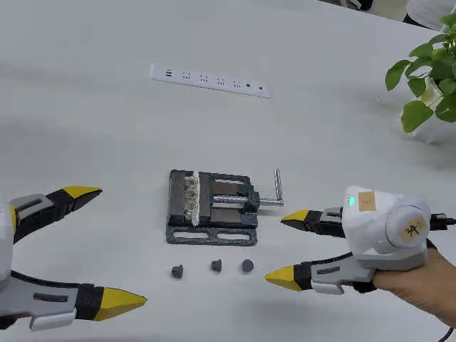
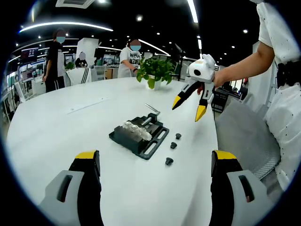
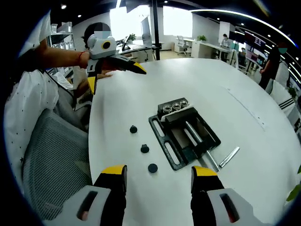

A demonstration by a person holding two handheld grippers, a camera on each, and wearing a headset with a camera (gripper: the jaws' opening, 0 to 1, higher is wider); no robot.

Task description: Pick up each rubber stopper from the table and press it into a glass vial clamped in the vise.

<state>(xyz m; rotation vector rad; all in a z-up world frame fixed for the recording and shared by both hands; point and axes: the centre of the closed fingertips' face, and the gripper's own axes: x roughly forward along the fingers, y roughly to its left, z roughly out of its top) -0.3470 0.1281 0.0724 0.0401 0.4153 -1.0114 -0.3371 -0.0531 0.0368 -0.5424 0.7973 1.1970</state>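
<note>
A dark vise [image 1: 211,206] sits mid-table with three glass vials [image 1: 191,196] clamped upright in its jaws. Three dark rubber stoppers lie in a row in front of it: left stopper [image 1: 177,271], middle stopper [image 1: 216,265], right stopper [image 1: 247,265]. My left gripper [image 1: 121,246] is open at the lower left, well away from the row. My right gripper [image 1: 276,249] is open just right of the right stopper, holding nothing. In the left gripper view the vise [image 2: 139,134] and stoppers [image 2: 173,145] lie ahead of my left gripper [image 2: 155,157]. In the right gripper view the nearest stopper [image 3: 153,167] lies between the tips of my right gripper [image 3: 159,170].
A white power strip [image 1: 210,80] lies behind the vise. A potted plant [image 1: 427,71] stands at the far right edge. The vise's handle [image 1: 278,187] sticks out to the right. A mesh chair [image 3: 51,155] stands beside the table, and people stand in the background [image 2: 131,59].
</note>
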